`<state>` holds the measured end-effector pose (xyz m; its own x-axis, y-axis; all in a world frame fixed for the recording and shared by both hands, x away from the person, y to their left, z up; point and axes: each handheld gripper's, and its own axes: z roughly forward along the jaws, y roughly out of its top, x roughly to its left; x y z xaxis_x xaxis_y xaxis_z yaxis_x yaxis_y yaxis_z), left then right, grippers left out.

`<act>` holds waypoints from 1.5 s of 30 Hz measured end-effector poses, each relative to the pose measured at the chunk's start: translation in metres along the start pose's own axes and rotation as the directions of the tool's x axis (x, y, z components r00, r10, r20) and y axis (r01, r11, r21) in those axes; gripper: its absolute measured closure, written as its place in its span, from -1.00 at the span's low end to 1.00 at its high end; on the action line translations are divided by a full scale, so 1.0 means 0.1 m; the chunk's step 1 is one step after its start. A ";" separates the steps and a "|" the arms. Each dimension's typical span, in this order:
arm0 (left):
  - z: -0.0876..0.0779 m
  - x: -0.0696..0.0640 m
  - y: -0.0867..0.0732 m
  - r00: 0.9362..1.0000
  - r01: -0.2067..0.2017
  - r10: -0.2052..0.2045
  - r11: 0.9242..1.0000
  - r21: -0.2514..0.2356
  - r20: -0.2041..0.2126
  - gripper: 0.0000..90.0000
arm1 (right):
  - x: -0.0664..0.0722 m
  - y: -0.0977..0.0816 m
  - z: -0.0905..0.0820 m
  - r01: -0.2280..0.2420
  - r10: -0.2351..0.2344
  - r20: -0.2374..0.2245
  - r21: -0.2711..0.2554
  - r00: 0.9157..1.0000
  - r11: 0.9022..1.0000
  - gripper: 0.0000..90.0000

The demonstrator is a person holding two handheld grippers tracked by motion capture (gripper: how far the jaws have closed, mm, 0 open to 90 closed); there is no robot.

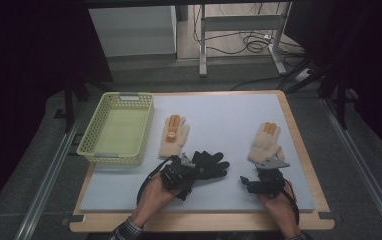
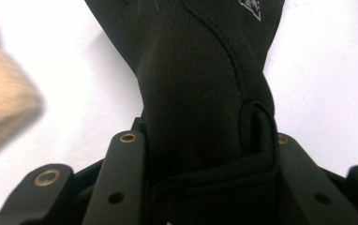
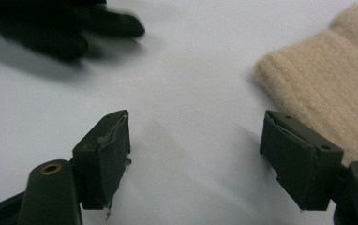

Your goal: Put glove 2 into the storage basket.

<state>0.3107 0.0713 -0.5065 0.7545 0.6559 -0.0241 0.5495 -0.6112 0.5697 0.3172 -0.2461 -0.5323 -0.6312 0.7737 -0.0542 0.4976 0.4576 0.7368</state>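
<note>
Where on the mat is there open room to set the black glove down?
Free: the basket interior; the mat between the two beige gloves; the near strip before the hands. Crowded: around the left claw, shut on the black glove, and the open right claw.

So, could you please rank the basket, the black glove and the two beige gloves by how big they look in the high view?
1. Basket, largest.
2. Black glove, partly hidden by the left hand-held gripper.
3. Left beige glove and right beige glove: about alike.
</note>
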 end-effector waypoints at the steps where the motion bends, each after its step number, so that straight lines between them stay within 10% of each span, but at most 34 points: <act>1: -0.02 0.01 0.01 1.000 -0.001 0.001 1.000 -0.007 -0.008 0.46 | 0.00 0.00 0.00 0.000 0.000 0.000 0.000 1.000 1.000 -0.46; 26: -0.79 0.77 0.38 0.982 0.084 -0.096 0.993 -0.078 -0.162 0.42 | 0.00 0.00 0.00 0.003 -0.003 0.000 -0.002 1.000 1.000 -0.47; 36: -1.07 1.31 0.27 0.941 0.201 -0.221 0.974 -0.104 -0.255 0.41 | 0.00 0.00 0.00 0.001 -0.001 0.000 -0.003 1.000 1.000 -0.47; 45: -1.20 1.84 0.02 0.885 0.325 -0.344 0.939 -0.111 -0.314 0.40 | 0.00 0.00 0.00 0.001 -0.001 0.001 -0.003 1.000 1.000 -0.47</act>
<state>0.4079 0.2436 -0.4114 0.3664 0.9296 0.0405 0.7215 -0.3114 0.6185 0.3175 -0.2462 -0.5326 -0.6312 0.7736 -0.0553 0.4951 0.4569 0.7390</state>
